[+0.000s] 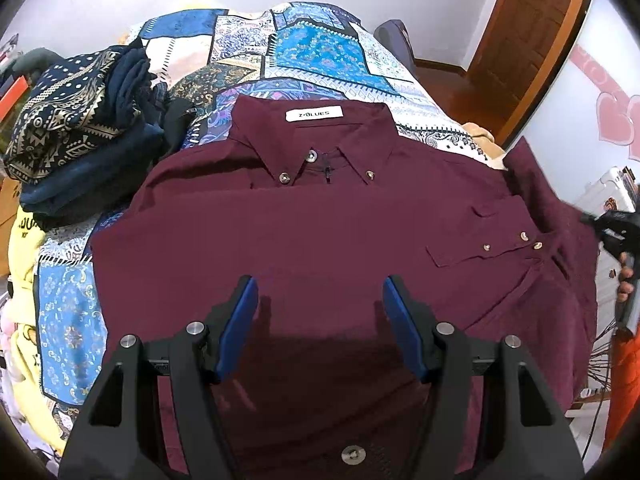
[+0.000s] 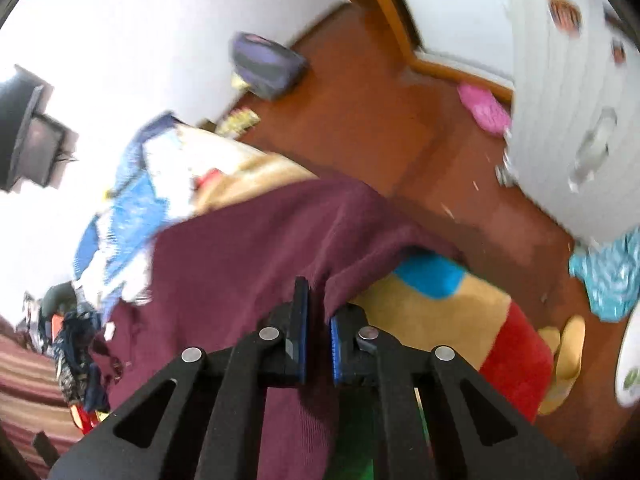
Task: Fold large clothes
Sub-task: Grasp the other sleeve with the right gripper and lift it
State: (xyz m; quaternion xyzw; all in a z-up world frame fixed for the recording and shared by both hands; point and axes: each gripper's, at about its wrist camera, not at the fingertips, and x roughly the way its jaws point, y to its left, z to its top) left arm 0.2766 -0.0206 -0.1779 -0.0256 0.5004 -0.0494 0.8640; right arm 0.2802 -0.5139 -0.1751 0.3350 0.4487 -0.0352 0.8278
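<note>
A maroon button-down shirt [image 1: 304,224] lies face up on the patchwork bedspread [image 1: 304,52], collar at the far side, with a cuffed sleeve folded across its right side. My left gripper [image 1: 318,296] hovers over the shirt's middle, open and empty. My right gripper shows at the right edge of the left wrist view [image 1: 612,228]. In the blurred right wrist view my right gripper [image 2: 318,308] is shut on the shirt's right edge [image 2: 248,248], where the cloth hangs off the bed.
A pile of dark patterned clothes [image 1: 76,128] sits at the bed's left. Yellow garments [image 1: 24,248] lie at the left edge. A striped blanket [image 2: 460,320], a white suitcase [image 2: 572,112] and slippers [image 2: 568,356] are on the floor at the right.
</note>
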